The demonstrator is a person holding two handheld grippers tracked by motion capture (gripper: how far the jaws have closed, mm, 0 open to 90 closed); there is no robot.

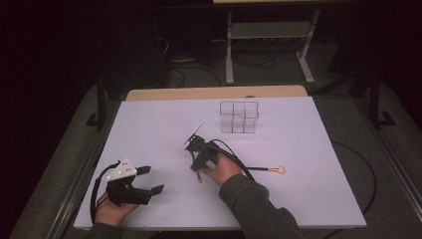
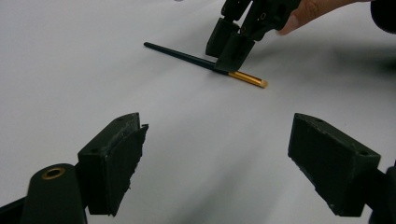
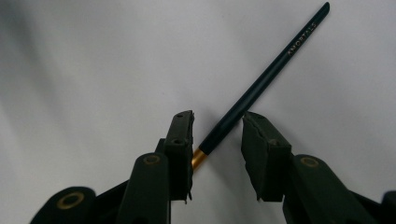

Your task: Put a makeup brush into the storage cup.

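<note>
We are lowering the right gripper (image 3: pixel 217 140), jaws spread astride the dark brush (image 3: pixel 261 84) for pickup; the left gripper (image 2: pixel 224 163), jaws spread, is waiting near-left on the worktop (image 1: pixel 298 149).

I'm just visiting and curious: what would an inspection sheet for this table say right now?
Surface: white table top, with a wooden edge at the far side.
Job's things: dark thin brush with a gold band, lying flat; clear compartment organizer standing at the back.
Clutter: second brush with a round pale head, lying right of the person's hand.
Grippers: left gripper open, holding nothing; right gripper tipped down, jaws straddling the dark thin brush, not yet pinching it.
Cables: gripper cable loops beside the left hand; floor cable curves right of the table.
Surroundings: dark room, grey floor, white metal frame behind.
</note>
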